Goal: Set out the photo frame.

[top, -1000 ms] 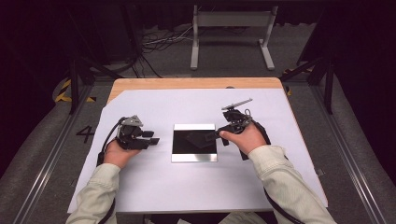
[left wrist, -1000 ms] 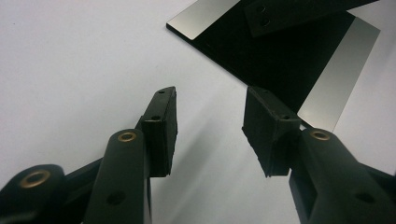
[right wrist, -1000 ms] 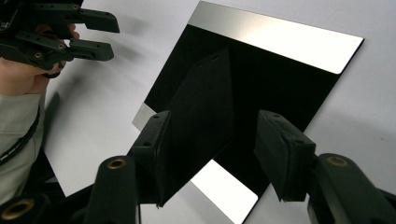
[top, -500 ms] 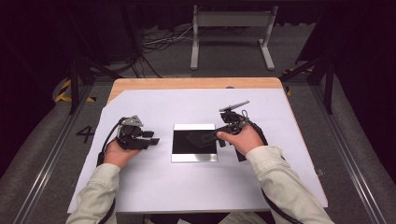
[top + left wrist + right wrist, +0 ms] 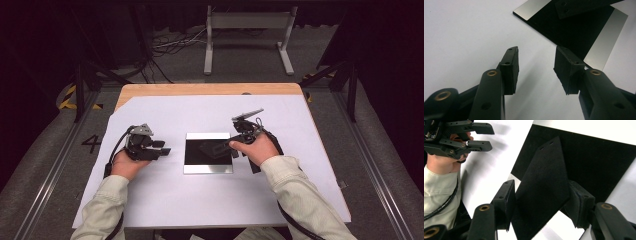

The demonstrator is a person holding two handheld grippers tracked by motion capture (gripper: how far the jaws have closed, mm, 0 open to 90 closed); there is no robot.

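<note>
**Right gripper pinching a black plate over the mirror tile, left one just sitting open**

Starting at the right gripper (image 5: 537, 202): in its own view the jaws are closed in on a flat black plate (image 5: 544, 185), a stiff, matte thing with two small holes near its far end. The plate stands on edge between the two pads and sticks out forward past them, so the jaws are narrow and clamped on it. From the high view the right gripper (image 5: 239, 141) is at the right edge of the square tile, with the person's right hand (image 5: 259, 149) wrapped around the handle and the black plate (image 5: 220, 148) angled out low over the tile's right part. I can't tell if the plate's far end touches the tile or just hovers over it.

The tile (image 5: 208, 152) is a shiny square, dark in the middle with bright silvery strips on its near and far edges. It lies flat on the white sheet (image 5: 200, 195) covering the table (image 5: 210, 89), roughly in the centre. In the right gripper view the tile (image 5: 599, 167) sits right behind the plate.

The left gripper (image 5: 536, 65) has its jaws spread wide with nothing between them, just white sheet underneath. It points toward the tile (image 5: 576, 32), whose corner lies just ahead. In the high view the left gripper (image 5: 161, 148) is off to the tile's left, a little apart from it, held by the left hand (image 5: 127, 162), with its cable looping back along the pale sleeve (image 5: 100, 210).
</note>
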